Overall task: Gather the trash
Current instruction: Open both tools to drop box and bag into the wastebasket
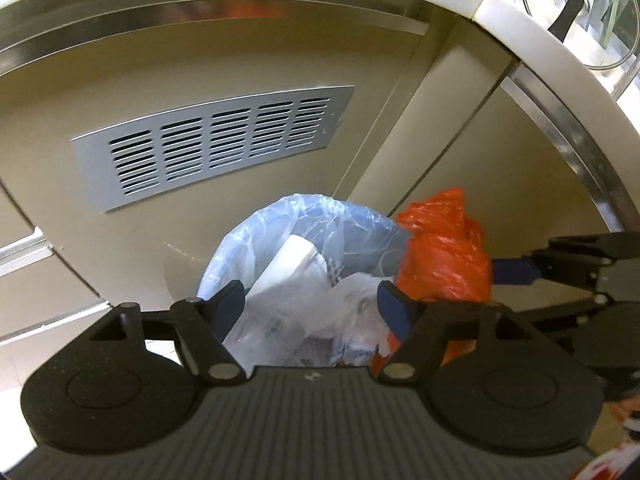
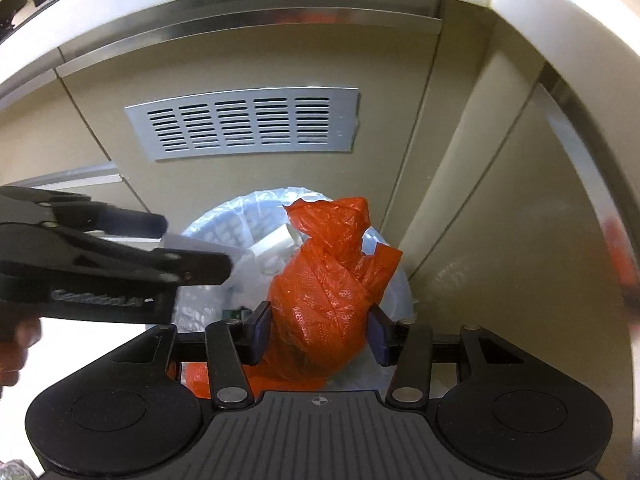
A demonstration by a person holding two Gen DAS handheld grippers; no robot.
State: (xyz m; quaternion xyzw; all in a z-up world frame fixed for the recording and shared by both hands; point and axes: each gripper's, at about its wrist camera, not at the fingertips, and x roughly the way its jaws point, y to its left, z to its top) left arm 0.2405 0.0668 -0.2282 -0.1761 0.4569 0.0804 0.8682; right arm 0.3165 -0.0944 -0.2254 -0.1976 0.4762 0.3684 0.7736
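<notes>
Left gripper (image 1: 312, 306): jaws spread wide over the bin mouth, blue pads apart, nothing pinched between them; clear crumpled plastic shows in the gap below.
Right gripper (image 2: 318, 330): pads squeezing the orange bag from both sides, low on its bulging body; in the left wrist view one blue pad sits against the bag's right flank.
Orange bag (image 2: 328, 280): knotted plastic trash bag, twisted top pointing up, held over the right part of the bin opening; its underside hangs down toward the camera.
Trash bin (image 1: 224, 248): round, lined with a pale blue translucent liner (image 1: 288, 216) that folds over the rim; it stands on the floor against the cabinet front, in the corner where two cabinet runs meet.
Bin contents: a white carton-like piece (image 1: 288, 260) leaning inside, plus clear and white plastic wrap (image 1: 352, 300) piled up to the rim.
Cabinet front (image 1: 60, 184): beige panels with metal trim strips; a silver slotted vent grille (image 1: 216, 146) is set in the panel just above the bin.
Countertop (image 1: 516, 28): white edge curving overhead; a glass pot lid (image 1: 580, 12) with a black knob stands up there at the right.
Person: a hand (image 2: 16, 344) just shows at the left edge of the right wrist view, behind the left gripper's body.
</notes>
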